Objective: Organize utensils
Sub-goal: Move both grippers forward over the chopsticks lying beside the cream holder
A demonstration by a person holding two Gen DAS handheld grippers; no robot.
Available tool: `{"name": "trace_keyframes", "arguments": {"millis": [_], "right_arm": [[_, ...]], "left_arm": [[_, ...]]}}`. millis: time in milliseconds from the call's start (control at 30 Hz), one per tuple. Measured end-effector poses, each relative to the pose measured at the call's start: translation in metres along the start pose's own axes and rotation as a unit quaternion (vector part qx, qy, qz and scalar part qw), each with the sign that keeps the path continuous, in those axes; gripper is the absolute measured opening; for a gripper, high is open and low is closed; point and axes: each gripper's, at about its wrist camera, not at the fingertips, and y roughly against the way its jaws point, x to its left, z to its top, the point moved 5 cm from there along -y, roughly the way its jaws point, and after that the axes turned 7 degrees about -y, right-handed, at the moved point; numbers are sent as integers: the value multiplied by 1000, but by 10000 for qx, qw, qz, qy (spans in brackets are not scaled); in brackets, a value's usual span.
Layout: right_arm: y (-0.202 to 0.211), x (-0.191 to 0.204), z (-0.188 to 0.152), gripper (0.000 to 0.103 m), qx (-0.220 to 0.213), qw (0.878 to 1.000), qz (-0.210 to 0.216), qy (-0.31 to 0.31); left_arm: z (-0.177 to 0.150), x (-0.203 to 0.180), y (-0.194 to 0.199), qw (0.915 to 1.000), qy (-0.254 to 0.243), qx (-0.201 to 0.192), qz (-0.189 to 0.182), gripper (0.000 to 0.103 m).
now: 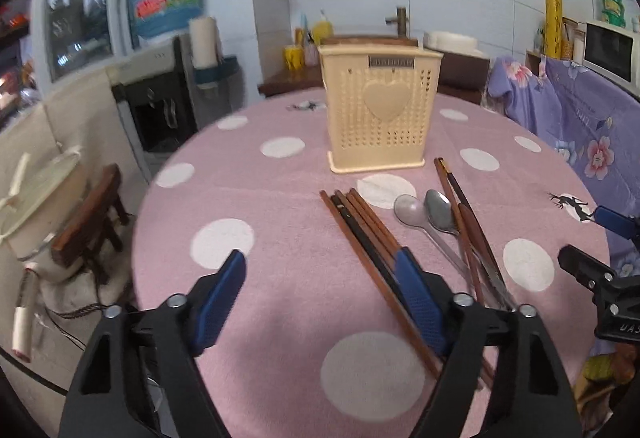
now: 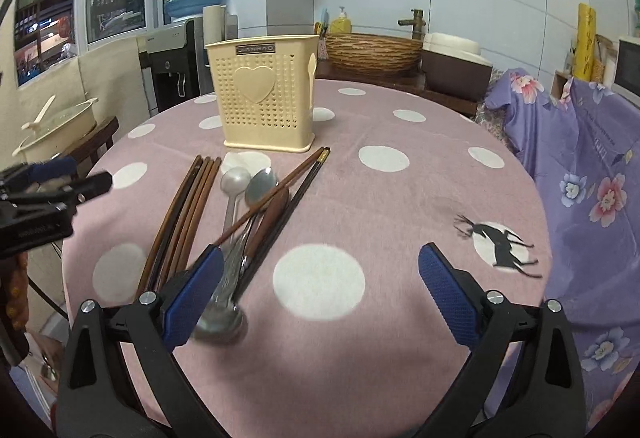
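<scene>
On the round worktop (image 2: 400, 198) with a pink dotted cloth stands a cream utensil holder (image 2: 266, 102) with a heart on its front, upright, on the far side. In front of it lie a bundle of brown chopsticks (image 2: 180, 222), two metal spoons (image 2: 244, 186) side by side, and a second pair of chopsticks (image 2: 288, 190) that crosses over a brown-handled utensil. The left tongs (image 1: 324, 278) are apart with nothing between the pads; the right pad is above the chopstick bundle. The right tongs (image 2: 320, 266) are also wide apart and empty, near the spoon handles.
</scene>
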Motion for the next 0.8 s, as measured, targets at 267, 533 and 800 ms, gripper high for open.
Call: {"name": "trace_keyframes", "arguments": {"millis": [267,533,800], "right_arm": [[-38,4,19,86,442,9989,27,-168],[-51,7,22,86,526,9986,5,-71],[-61,-9,28,86,599,9980,-186,-77]], "left_arm": [[14,2,-57,9944,429,801,-541,46],[6,-9,-83,9932,78,1124,-294,41],[-4,23,-82,9918,131,1268,5,42]]}}
